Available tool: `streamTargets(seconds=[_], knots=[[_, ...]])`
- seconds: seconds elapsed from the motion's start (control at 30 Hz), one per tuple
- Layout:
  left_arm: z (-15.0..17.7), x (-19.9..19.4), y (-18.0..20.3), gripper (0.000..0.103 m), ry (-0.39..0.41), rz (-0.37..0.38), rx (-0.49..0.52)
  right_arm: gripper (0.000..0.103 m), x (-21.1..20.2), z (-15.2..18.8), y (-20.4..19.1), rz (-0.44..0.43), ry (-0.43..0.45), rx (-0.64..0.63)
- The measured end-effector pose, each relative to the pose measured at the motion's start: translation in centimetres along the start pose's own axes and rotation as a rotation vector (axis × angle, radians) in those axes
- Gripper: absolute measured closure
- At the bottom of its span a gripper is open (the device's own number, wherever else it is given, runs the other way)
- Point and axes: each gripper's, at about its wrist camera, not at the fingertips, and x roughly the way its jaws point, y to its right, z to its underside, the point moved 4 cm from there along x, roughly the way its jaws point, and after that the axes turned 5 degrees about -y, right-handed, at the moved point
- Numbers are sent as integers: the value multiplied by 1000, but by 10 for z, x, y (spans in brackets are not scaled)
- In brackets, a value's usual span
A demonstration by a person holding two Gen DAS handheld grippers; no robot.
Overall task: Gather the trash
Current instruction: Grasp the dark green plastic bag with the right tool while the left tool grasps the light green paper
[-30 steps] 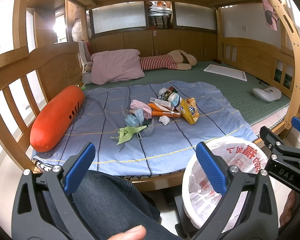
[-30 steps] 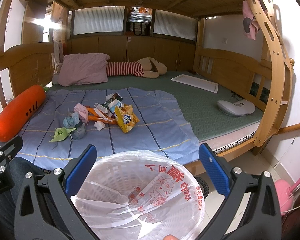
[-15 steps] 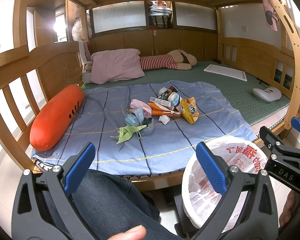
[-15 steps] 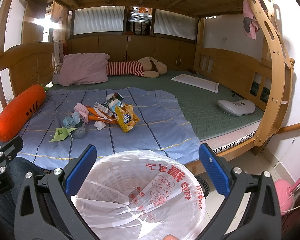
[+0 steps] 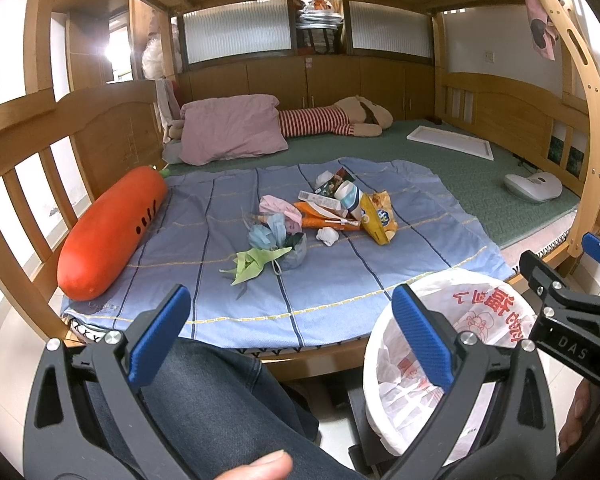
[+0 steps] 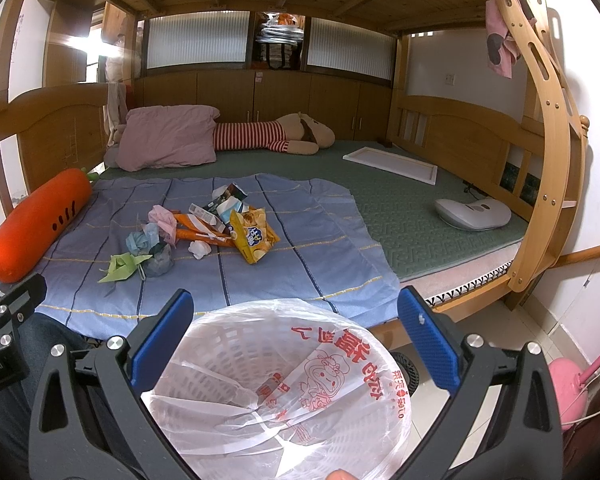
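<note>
Left wrist view: both the left hand-held gripper [image 5: 288, 336] and right hand-held gripper [image 6: 296, 340] are held wide open, empty. Nearest green paper [image 5: 256, 262] is best taken first, then released over the lined bin [image 6: 284, 384].

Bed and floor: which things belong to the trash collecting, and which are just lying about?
Job:
trash pile on the blue sheet
lined bin
left gripper, right gripper, both open

Lying about:
carrot pillow
pink pillow
striped plush
white board
</note>
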Motion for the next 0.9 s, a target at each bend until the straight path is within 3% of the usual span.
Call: streamTargets(seconds=[0.2, 0.4, 0.53, 0.57, 0.7, 0.77, 0.9], knots=[[-33, 33, -10, 3, 45, -23, 61, 3, 10, -5, -5, -9, -27, -10], [-55, 82, -47, 4, -29, 12, 34, 3, 23, -10, -20, -4, -65, -49], [-57, 127, -77, 37, -120, 32, -22, 3, 47, -16, -24, -46, -151, -53], [-57, 143, -85, 40, -151, 42, -40, 3, 54, -18, -27, -36, -169, -61], [-68, 210, -109, 40, -277, 105, -71, 17, 84, -36, -36, -37, -240, -97], [-73, 245, -113, 22, -333, 144, -60, 25, 102, -46, -44, -71, -279, -106], [-70, 307, -110, 15, -421, 231, -33, 25, 146, -65, -60, -98, -345, -112]])
